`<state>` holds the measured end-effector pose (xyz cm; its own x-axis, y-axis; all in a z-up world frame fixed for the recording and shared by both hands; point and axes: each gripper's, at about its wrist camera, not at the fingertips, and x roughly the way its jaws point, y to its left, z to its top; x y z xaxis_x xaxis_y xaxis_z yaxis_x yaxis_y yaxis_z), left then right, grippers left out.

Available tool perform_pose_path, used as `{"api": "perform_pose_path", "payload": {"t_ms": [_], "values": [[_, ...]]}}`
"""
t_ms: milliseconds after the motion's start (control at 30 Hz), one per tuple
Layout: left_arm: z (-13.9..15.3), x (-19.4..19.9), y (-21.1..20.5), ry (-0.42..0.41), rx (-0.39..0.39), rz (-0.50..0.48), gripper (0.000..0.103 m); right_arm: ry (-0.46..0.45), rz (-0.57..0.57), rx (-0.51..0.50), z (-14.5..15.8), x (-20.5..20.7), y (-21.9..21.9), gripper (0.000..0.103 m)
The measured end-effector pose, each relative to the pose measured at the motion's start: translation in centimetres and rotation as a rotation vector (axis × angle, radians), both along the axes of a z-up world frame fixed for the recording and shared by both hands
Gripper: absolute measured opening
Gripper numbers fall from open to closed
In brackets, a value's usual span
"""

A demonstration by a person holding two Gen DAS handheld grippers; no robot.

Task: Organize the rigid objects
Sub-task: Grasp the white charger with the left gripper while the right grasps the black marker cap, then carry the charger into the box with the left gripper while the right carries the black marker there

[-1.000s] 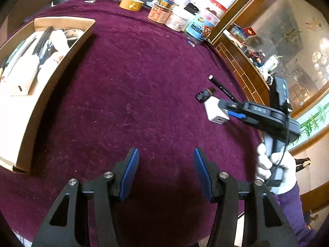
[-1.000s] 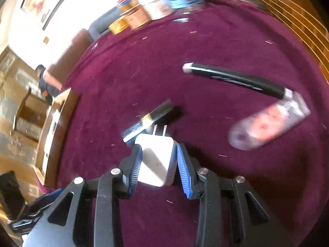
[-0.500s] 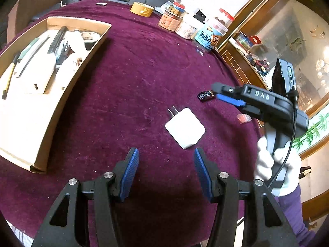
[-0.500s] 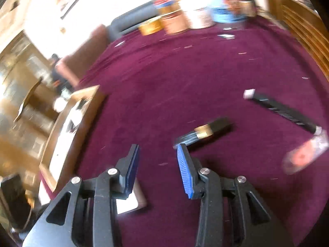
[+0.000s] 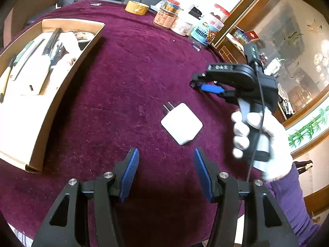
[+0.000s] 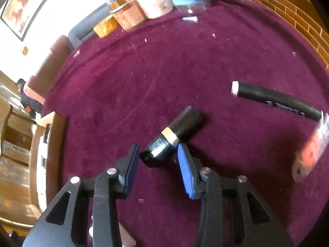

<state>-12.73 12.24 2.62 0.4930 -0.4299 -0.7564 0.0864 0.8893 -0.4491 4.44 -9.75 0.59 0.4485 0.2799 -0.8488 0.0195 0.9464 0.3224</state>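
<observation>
- Left wrist view: the left gripper (image 5: 166, 170) is open wide and holds nothing. It hangs over the purple desk (image 5: 127, 65).
- The white charger (image 5: 181, 123) lies flat on the desk just ahead of this gripper, a bit to its right. Its two metal prongs point away from the gripper. Nothing touches it.
- A second ago the right gripper held this charger in the air. Now the charger has been let go and put down close to the left gripper. I think that is a hand-over, so the left gripper can pick it up.
- The cardboard box (image 5: 61, 86) sits far to the left of this gripper. It already has pens and white things inside. I think the charger should go there next.
- The right gripper (image 5: 207, 86) is seen ahead and to the right, held by a hand in a white glove (image 5: 261, 135). It reaches down to the desk past the charger.
- Right wrist view: the right gripper (image 6: 157, 160) is open and holds nothing yet. It has moved on from the charger to a small black tube (image 6: 172, 136) with a gold ring.
- The near end of the tube sits between the two blue pads (image 6: 186, 170). The tube lies slanted on the desk. The jaws are not shut on it.
- A black marker (image 6: 275, 100) lies far ahead and to the right. A blurry red and clear thing (image 6: 310, 148) lies beside the gripper on its right, well apart.
- Jars (image 6: 152, 2) stand far ahead at the back of the desk.
</observation>
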Motion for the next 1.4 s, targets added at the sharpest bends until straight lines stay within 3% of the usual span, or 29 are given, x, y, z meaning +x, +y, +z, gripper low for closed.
{"api": "perform_pose_path", "payload": {"t_ms": [267,367,433,500,633,800,933,1000,1100,1133,1167,1400], "values": [[-0.2,0.2,-0.8,0.02,0.019,-0.01,0.049,0.055,-0.091,0.08,-0.2,2.2,-1.2,0.038],[-0.1,0.3,-1.4,0.019,0.032,-0.017,0.049,0.034,-0.034,-0.009,0.0,2.8,0.1,0.038],[0.0,0.3,-1.8,0.021,0.046,-0.027,0.049,0.001,0.03,-0.125,0.1,2.5,1.4,0.026],[0.1,0.6,-2.5,0.025,0.062,-0.038,0.049,-0.008,0.077,-0.132,0.0,1.9,1.5,0.015],[0.2,1.2,-3.6,0.031,0.1,-0.066,0.049,0.0,0.113,-0.089,0.1,-0.8,-0.7,0.015],[-1.0,3.2,-5.8,0.039,0.157,-0.076,0.056,0.016,0.116,-0.026,-0.1,-4.5,-4.5,0.016],[-1.7,5.2,-8.1,0.007,0.267,-0.07,0.065,0.018,0.1,0.041,-0.3,-6.2,-6.1,0.016],[-2.1,6.1,-9.6,-0.013,0.332,-0.096,0.081,0.01,0.097,0.046,-0.3,-6.6,-6.2,0.016],[-2.8,6.2,-11.5,-0.072,0.468,-0.149,0.08,-0.004,0.098,0.032,-0.3,-7.0,-5.8,0.016],[-2.8,6.1,-11.6,-0.091,0.468,-0.16,0.072,-0.007,0.099,0.03,-0.3,-7.0,-5.8,0.016],[-2.4,5.8,-11.2,-0.109,0.457,-0.163,0.055,-0.009,0.1,0.029,-0.3,-7.1,-5.8,0.016],[-0.7,4.3,-6.4,-0.091,0.264,-0.14,0.055,-0.036,0.107,-0.016,-0.2,-7.5,-5.3,0.016]]}}
